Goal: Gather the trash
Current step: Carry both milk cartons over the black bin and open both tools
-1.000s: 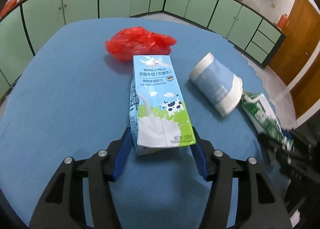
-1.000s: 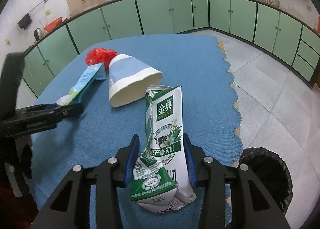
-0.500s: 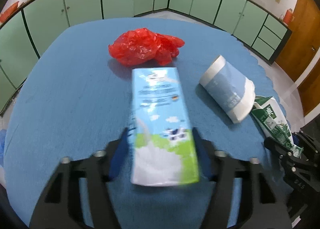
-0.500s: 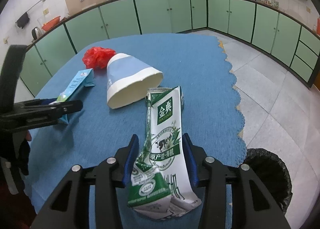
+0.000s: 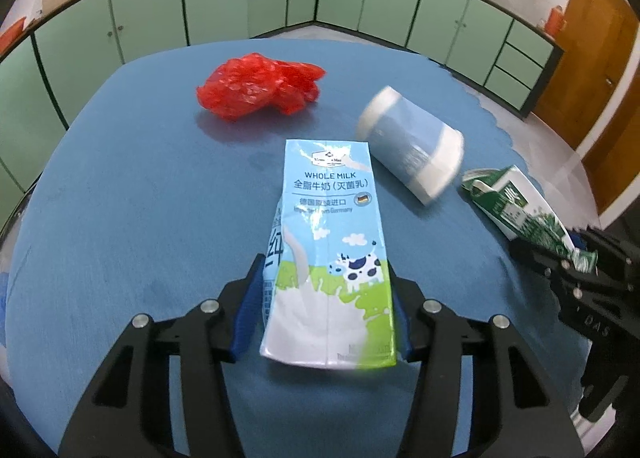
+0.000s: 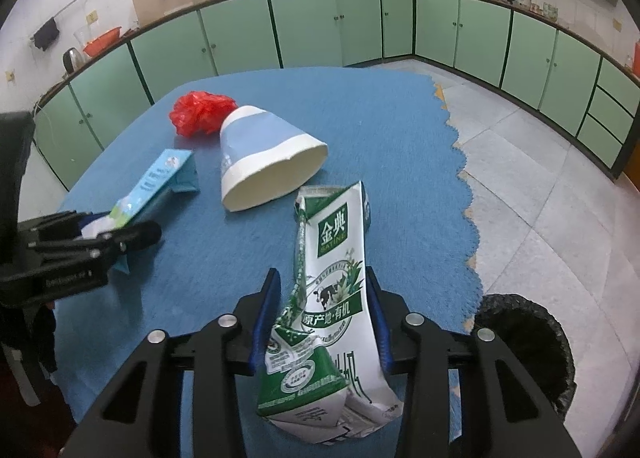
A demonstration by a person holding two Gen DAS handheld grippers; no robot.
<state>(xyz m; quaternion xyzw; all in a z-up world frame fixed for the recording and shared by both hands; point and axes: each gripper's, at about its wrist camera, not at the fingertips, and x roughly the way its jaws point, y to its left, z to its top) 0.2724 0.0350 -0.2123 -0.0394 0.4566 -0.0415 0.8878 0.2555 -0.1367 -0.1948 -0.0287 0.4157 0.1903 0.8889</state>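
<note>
My left gripper [image 5: 326, 290] is shut on a blue whole-milk carton [image 5: 328, 250] and holds it above the blue table [image 5: 120, 198]. My right gripper [image 6: 322, 298] is shut on a crumpled green and white milk carton [image 6: 332, 294], lifted over the table's near edge. A blue and white paper cup [image 6: 264, 162] lies on its side between them; it also shows in the left wrist view [image 5: 412, 148]. A red plastic bag [image 5: 260, 86] lies at the far side of the table. A black-lined trash bin [image 6: 528, 342] stands on the floor at the lower right.
Green kitchen cabinets [image 6: 320, 30] ring the room. The table's scalloped cloth edge [image 6: 460, 162] runs along the right, with grey tiled floor [image 6: 540, 186] beyond. A wooden door [image 5: 588, 58] is at the far right in the left wrist view.
Both grippers have lifted their cartons off the table and drawn back a little. The blue carton has tilted up. The cup and red bag have stayed in place.
</note>
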